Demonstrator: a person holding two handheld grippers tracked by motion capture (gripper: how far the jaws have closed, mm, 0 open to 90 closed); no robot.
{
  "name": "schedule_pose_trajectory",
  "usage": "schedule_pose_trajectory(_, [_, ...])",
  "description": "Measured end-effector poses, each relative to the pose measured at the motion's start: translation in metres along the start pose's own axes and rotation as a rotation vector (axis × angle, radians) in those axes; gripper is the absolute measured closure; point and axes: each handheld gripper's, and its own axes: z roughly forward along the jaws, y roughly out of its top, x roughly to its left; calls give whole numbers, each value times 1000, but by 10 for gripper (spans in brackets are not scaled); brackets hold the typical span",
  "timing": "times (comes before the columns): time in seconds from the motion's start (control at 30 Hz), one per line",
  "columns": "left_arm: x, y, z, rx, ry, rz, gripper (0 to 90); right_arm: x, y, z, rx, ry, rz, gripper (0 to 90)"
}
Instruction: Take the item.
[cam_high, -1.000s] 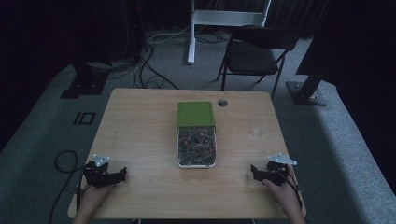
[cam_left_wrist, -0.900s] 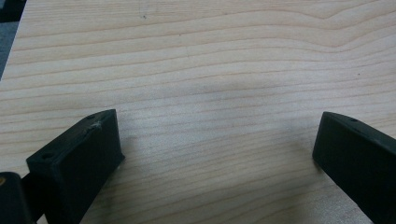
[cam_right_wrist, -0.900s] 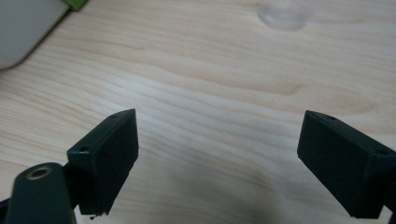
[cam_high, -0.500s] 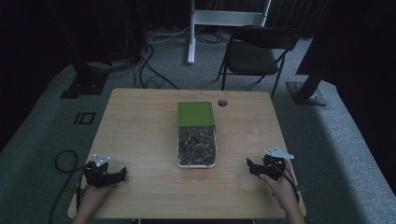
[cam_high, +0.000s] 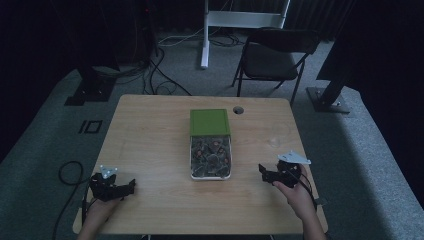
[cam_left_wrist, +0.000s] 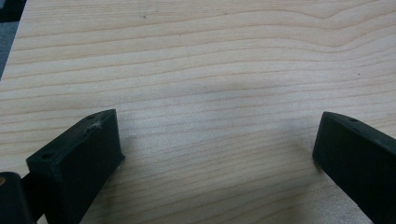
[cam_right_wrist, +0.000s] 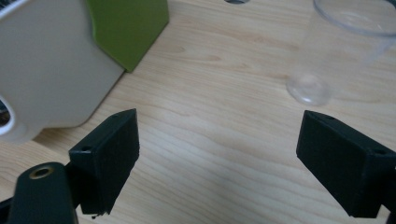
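A person's two grippers sit low over a pale wooden tabletop (cam_high: 150, 145), each with jaws spread wide and nothing between them. The right gripper (cam_high: 267, 173) hovers near the tabletop's right front edge, its jaws pointing toward the box (cam_high: 210, 150) at the centre; in the right gripper view the box's pale wall fills the upper left, just beyond and outside the left jaw, with bare wood lying between the two jaws. The left gripper (cam_high: 127, 187) rests at the left front corner, well apart from the box, and the left gripper view shows wood grain between its open jaws. The box is a long white rectangular container, set lengthwise away from the person — its far half is covered by a green lid (cam_high: 209, 122), its near half stands open and holds a jumble of small dark pieces with a few orange-red spots, too small to make out. A clear plastic cup (cam_right_wrist: 336, 51) stands upright to the right of the box; in the right gripper view it sits beyond the right jaw, apart from it, and in the high view it shows faintly on the tabletop just ahead of the right gripper. A round hole (cam_high: 238, 109) pierces the tabletop beside the lid's far right corner. No brand, label or writing can be read on the box, lid or cup.
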Motion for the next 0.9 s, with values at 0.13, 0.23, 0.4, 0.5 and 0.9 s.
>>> schedule_pose_trajectory(0.13, [0,0,0,-2,0,-2,17,5,7,2,-7,10,-15,131])
schedule_pose_trajectory(0.23, [0,0,0,-2,0,-2,17,9,14,2,-14,17,-24,131])
schedule_pose_trajectory(0.4, [0,0,0,-2,0,-2,17,17,25,3,-27,31,-47,131])
schedule_pose_trajectory(0.5, [0,0,0,-2,0,-2,17,21,31,4,-33,41,-55,132])
schedule_pose_trajectory(0.9, [0,0,0,-2,0,-2,17,39,56,7,-67,78,-86,132])
